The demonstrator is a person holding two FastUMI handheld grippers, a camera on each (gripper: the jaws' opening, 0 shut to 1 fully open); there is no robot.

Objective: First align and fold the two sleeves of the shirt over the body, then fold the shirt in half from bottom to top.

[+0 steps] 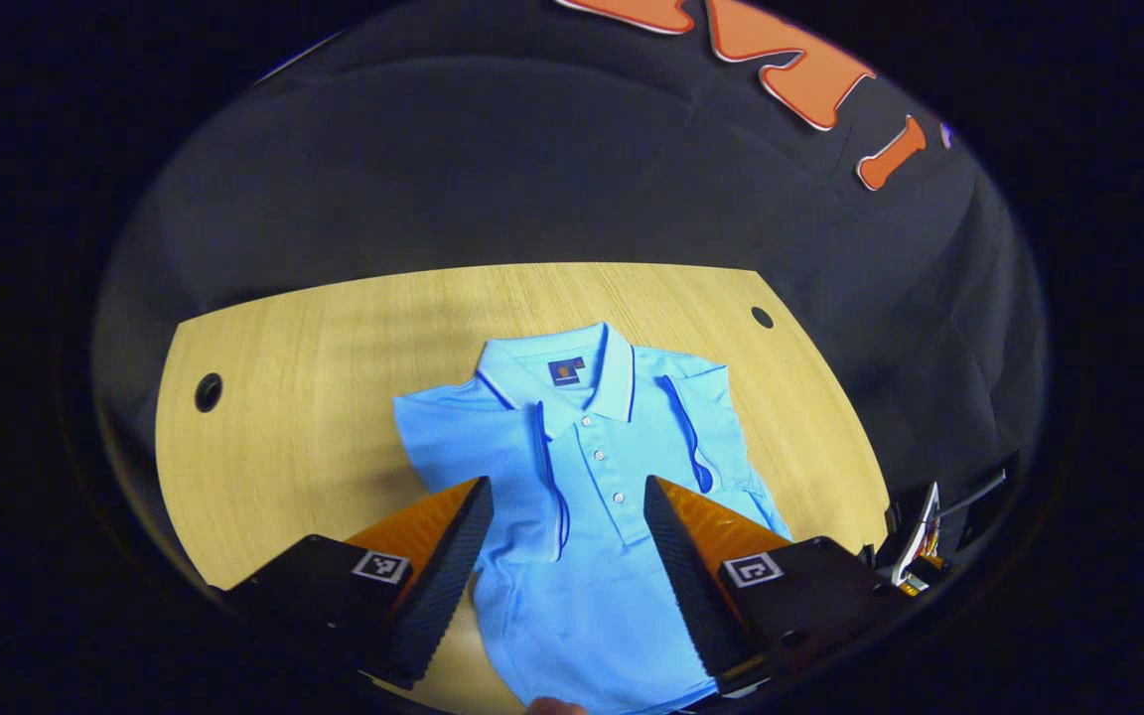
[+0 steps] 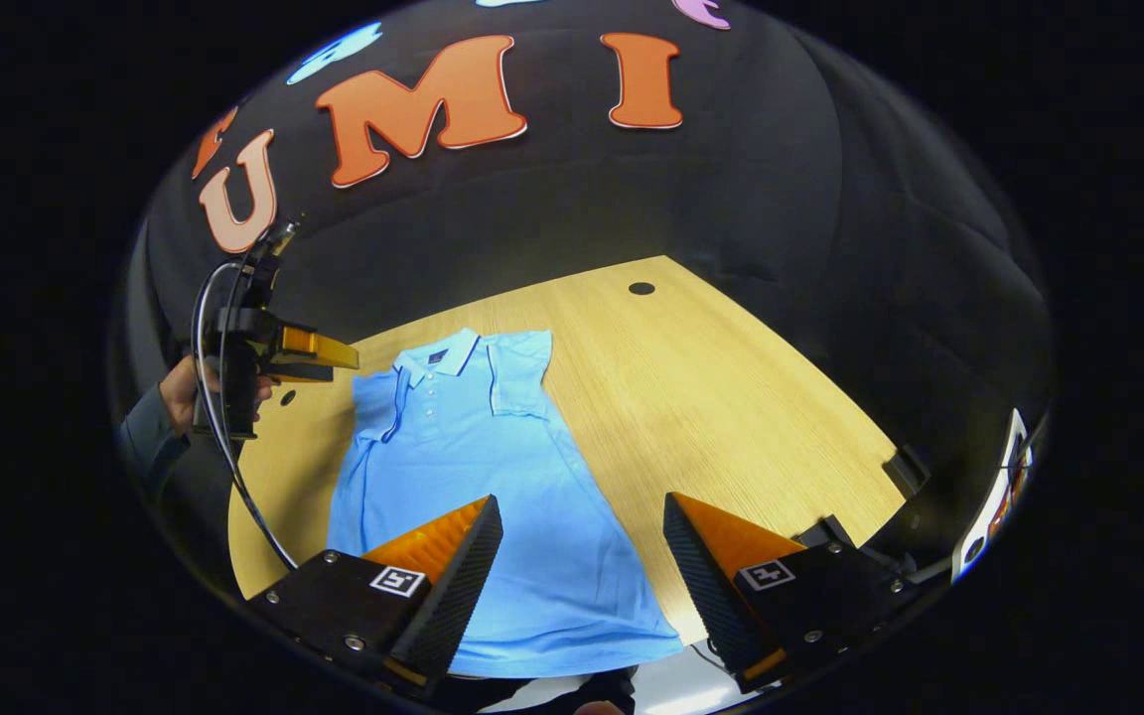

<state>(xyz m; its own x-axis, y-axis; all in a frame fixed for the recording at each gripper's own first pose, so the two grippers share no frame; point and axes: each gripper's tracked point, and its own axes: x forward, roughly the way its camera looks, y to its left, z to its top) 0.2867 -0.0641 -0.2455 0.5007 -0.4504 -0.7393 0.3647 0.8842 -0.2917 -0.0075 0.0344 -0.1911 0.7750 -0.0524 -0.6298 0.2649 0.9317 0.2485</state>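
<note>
The wooden table carries the shirt, a light blue polo lying flat, front up, collar toward the far wall and hem toward the near edge. Both sleeves are folded in over the body, their dark-trimmed edges running down either side of the button placket. The lower half lies unfolded.

In the right gripper view the shirt sits on the left part of the table, with bare wood to its right.

The left gripper hangs above the shirt's chest, fingers spread wide apart and gripping nothing; the placket shows between them. The right gripper view shows this same unit held aloft beside the collar by a hand in a dark sleeve, a cable looping down from it.

The right gripper hovers over the hem area, fingers likewise wide apart and holding nothing.

A small dark label inside the collar bears an orange mark; its wording is too small to read. Square coded markers sit on each gripper body.

A small device stands off the table's right edge in the left gripper view; its nature is unclear.
</note>
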